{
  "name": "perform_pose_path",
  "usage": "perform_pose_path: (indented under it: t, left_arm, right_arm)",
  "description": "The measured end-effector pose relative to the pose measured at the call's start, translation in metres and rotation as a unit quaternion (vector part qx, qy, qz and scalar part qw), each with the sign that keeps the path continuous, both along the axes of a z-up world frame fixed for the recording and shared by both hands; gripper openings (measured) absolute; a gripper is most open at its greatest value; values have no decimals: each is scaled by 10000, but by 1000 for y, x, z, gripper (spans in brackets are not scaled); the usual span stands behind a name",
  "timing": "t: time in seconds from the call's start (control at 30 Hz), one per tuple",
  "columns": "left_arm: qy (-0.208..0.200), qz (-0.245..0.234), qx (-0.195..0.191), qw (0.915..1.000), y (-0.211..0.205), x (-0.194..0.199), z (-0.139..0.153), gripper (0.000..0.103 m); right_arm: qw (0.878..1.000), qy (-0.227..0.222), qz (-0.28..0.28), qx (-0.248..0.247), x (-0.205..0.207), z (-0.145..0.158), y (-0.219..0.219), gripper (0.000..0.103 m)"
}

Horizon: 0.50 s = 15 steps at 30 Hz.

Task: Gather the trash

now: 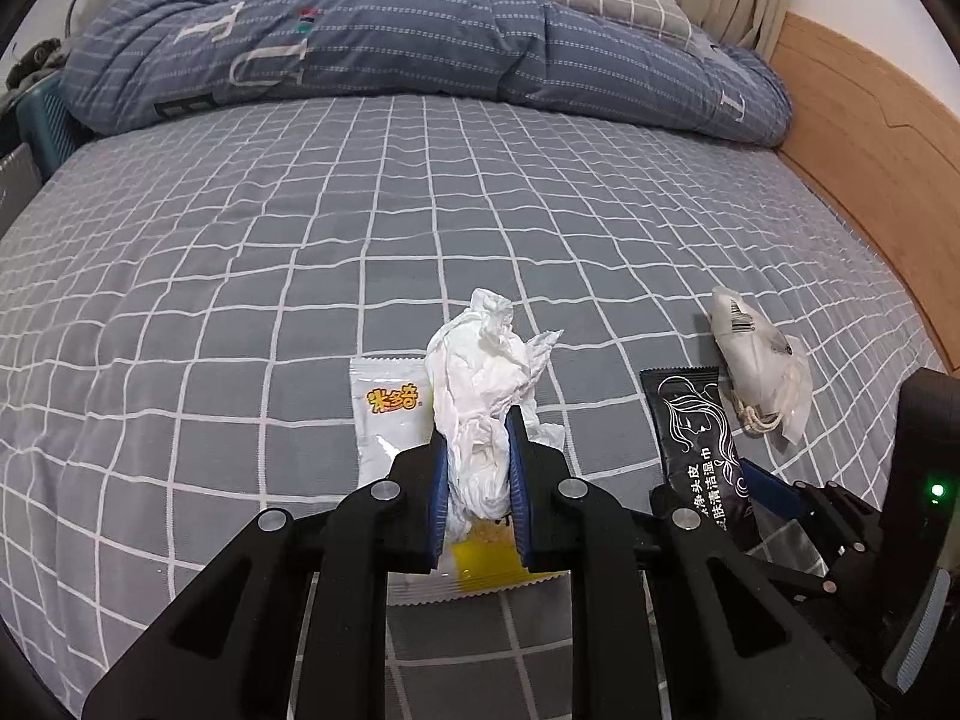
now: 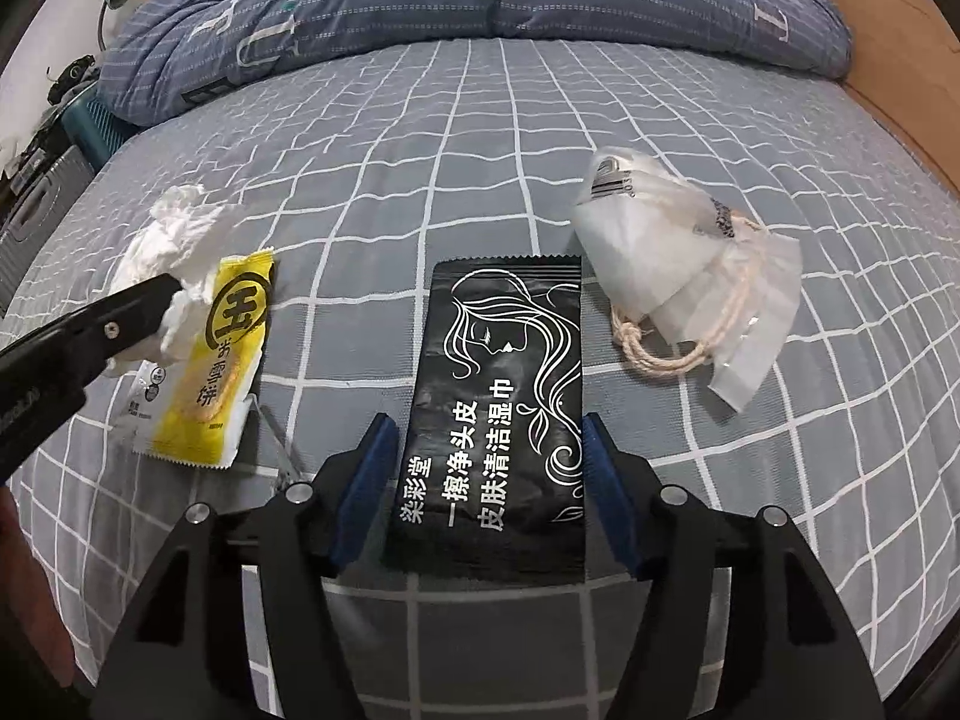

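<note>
On the checked bed (image 1: 300,228), the crumpled tissue (image 1: 480,384) sits pinched in the left tool (image 1: 477,450), right over a yellow snack wrapper (image 2: 222,360). Right tool (image 2: 486,438) is spread wide around the black wipe packet (image 2: 498,414), pads not quite touching it. A white drawstring pouch (image 2: 678,264) lies just beside.

Bedsheet (image 2: 420,138): matt woven cloth. Tissue (image 1: 480,372): crumpled soft paper. Black sachet (image 2: 498,396): glossy, wrinkled foil-like film. Yellow snack wrapper (image 2: 228,354): shiny plastic. Translucent bag (image 2: 690,264), far right: frosted plastic with rough twisted cord. Headboard (image 1: 870,180): smooth wood.
</note>
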<state>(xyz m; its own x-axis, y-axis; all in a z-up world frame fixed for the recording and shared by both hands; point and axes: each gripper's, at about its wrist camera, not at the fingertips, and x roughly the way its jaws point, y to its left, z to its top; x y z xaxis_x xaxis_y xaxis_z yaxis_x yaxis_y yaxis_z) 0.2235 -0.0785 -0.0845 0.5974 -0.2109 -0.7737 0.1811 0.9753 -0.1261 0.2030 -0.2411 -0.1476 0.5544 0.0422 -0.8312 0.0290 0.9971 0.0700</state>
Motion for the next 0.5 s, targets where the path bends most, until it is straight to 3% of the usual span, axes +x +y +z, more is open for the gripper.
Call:
perform_pose_path:
  t: [0.3, 0.5]
  left_arm:
    - [39, 30, -75, 10000, 3, 2, -2, 16]
    - [86, 44, -107, 9999, 5, -1, -1, 16]
  right_arm:
    - [9999, 40, 94, -35, 0, 0, -1, 42]
    - [9999, 19, 150, 62, -2, 6, -4, 20]
